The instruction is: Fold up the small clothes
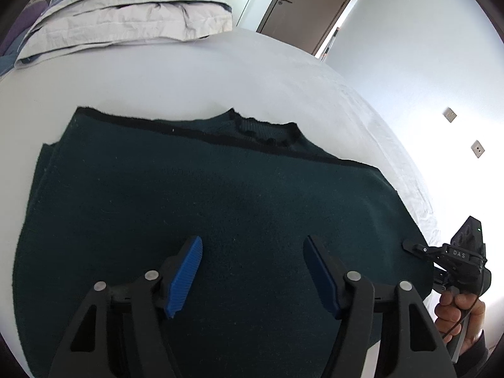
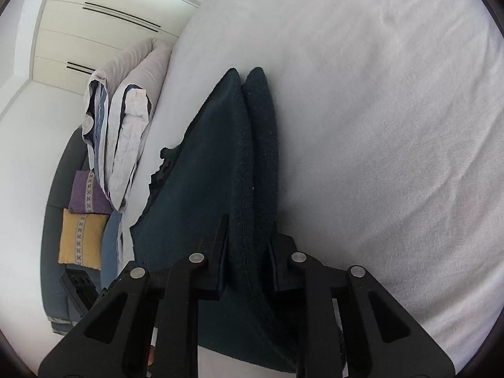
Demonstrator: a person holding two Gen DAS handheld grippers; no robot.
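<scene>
Dark green sweater [image 1: 220,208] lies folded flat on the white bed [image 1: 252,72], near edge cut off by the frame in the left view. Collar [image 1: 261,132] faces the far pillows [image 1: 126,15]; long axis runs side to side. Left tongs [image 1: 252,271] spread, hovering over the knit. Right tongs [image 2: 249,252] pinching the sweater's edge fold; contact partly hidden under fabric.

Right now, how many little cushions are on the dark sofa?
2. A purple cushion sits on the sofa beside the bedding pile, and a yellow cushion lies right next to it, nearer the camera. More may be hidden behind the bedding.
</scene>
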